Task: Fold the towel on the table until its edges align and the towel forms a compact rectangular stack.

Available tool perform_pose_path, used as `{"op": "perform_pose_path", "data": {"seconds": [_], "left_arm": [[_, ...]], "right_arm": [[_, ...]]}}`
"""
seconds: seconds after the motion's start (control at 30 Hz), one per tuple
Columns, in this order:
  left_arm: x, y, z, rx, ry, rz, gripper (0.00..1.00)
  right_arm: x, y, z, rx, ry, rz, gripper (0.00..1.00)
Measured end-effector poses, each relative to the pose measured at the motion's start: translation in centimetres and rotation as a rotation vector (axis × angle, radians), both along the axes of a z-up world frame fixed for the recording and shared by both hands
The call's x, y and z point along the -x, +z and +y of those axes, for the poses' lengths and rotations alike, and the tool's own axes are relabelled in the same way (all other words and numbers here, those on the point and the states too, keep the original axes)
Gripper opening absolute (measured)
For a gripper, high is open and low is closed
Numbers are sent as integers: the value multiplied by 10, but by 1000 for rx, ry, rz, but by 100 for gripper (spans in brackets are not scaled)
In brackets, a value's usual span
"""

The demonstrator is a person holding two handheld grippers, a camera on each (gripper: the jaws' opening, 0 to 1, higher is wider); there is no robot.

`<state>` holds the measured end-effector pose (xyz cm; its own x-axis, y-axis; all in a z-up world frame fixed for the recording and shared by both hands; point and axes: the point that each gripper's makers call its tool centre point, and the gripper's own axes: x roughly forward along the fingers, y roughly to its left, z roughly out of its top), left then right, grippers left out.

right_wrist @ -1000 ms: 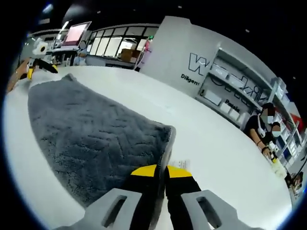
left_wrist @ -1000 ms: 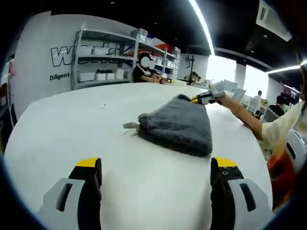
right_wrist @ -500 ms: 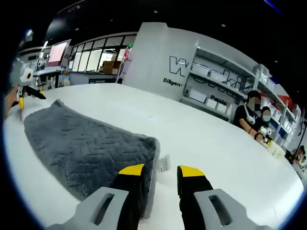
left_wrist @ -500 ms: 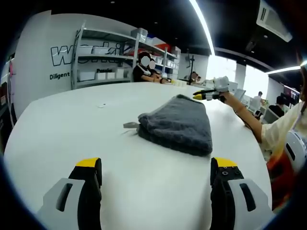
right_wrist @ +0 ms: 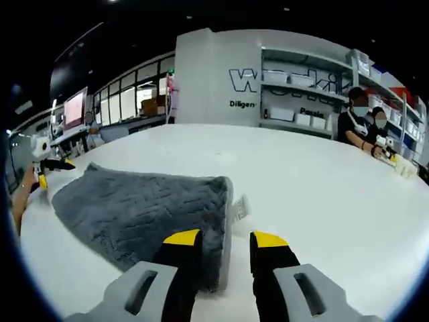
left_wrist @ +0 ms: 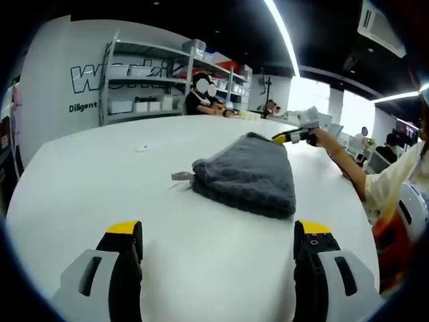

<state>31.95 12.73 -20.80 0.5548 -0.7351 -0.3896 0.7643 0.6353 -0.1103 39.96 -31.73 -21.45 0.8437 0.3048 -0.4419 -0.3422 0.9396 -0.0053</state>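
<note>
Judging by its doubled layers, the towel [left_wrist: 248, 176] lies folded into a thick grey rectangle on the desk [left_wrist: 100, 174], so little looks left beyond squaring edges. My left claw [left_wrist: 218, 235] gapes wide and empty, well short of it; my right claw [right_wrist: 221, 238] stands part open, empty, at its near corner.

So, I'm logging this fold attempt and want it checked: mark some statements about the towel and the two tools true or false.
1. The towel is grey and folded. True.
2. The right tool is shut on the towel. False: its jaws are apart, holding nothing.
3. A label sticks out at the towel's corner. True.
4. The left tool is touching the towel. False: it's open, short of the towel, above the bare table.
5. The towel hangs off the table. False: it lies flat on it.
</note>
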Motion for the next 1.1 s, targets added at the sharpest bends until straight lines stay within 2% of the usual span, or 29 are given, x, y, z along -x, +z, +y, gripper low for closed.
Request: {"op": "perform_pose_path", "data": {"seconds": [0.03, 0.17, 0.43, 0.67, 0.77, 0.87, 0.97, 1.1], "left_arm": [[1, 0, 0, -2, -1, 2, 92], [1, 0, -1, -2, -2, 1, 92], [1, 1, -2, -1, -6, 0, 92], [1, 2, -2, 1, -6, -2, 91], [1, 2, -1, -1, -7, -1, 91], [0, 2, -1, -1, -5, -2, 91], [-1, 2, -1, -1, -3, -3, 91], [0, 3, -1, 2, -5, -9, 91]], "right_arm": [[0, -2, -2, 0, -5, 2, 26], [-1, -4, -1, -88, -14, 18, 26], [-2, -12, 5, -132, -6, 45, 24], [-1, -19, 5, -236, -27, 88, 25], [0, -19, 6, -282, -27, 87, 24], [1, -19, 8, -312, -27, 95, 21], [2, -20, 18, -374, -5, 124, 12], [6, -20, 18, -373, -10, 124, 9]]}}
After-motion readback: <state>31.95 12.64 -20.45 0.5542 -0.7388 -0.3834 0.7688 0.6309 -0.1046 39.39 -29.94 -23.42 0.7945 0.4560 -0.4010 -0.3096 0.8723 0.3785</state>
